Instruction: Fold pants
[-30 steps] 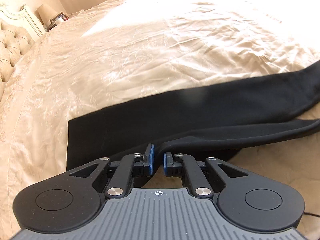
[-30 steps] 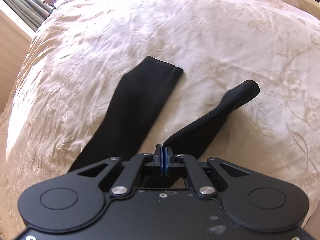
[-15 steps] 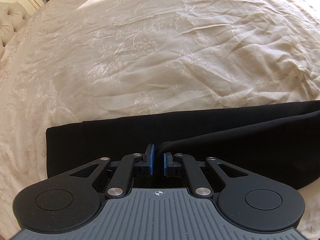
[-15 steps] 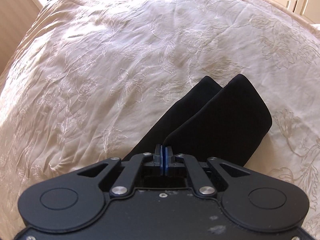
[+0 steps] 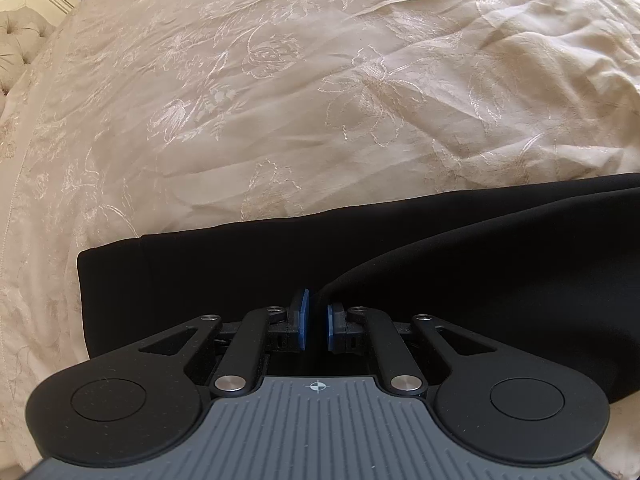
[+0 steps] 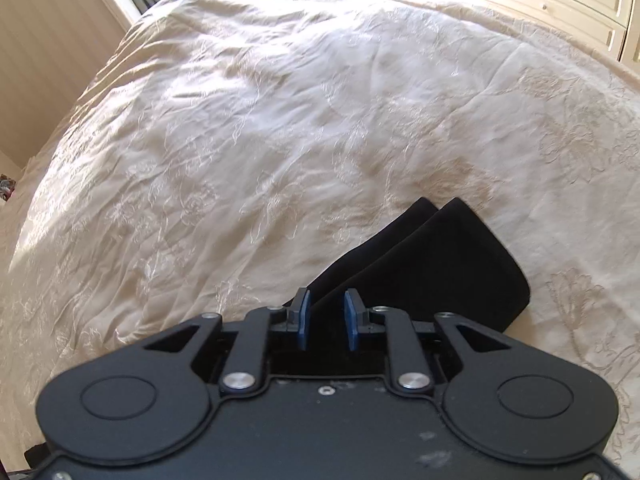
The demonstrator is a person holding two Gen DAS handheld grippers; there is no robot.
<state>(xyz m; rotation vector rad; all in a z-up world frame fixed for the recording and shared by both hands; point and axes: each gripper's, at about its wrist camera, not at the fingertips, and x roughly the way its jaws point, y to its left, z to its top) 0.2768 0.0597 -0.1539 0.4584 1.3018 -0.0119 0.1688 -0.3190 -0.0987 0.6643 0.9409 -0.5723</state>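
1. Pants (image 5: 400, 264), black and plain, lie on the bed (image 5: 280, 100), one leg folded over the other; in the left wrist view their long axis runs left to right, with a squared end at the left.
2. In the right wrist view we see the pants (image 6: 432, 264) point up and to the right, the two leg ends lying nearly matched, the upper one slightly offset.
3. We can read no label or writing on the cloth.
4. Our left tool (image 5: 318, 322) pinches an edge of the upper layer between its narrowly set blue pads.
5. Our right tool (image 6: 328, 320) is spread, its pads apart with nothing gripped, low over the pants.
6. Under everything lies the cream embroidered bedspread; a tufted headboard (image 5: 20, 48) and pale drawers (image 6: 560, 4) stand beyond.
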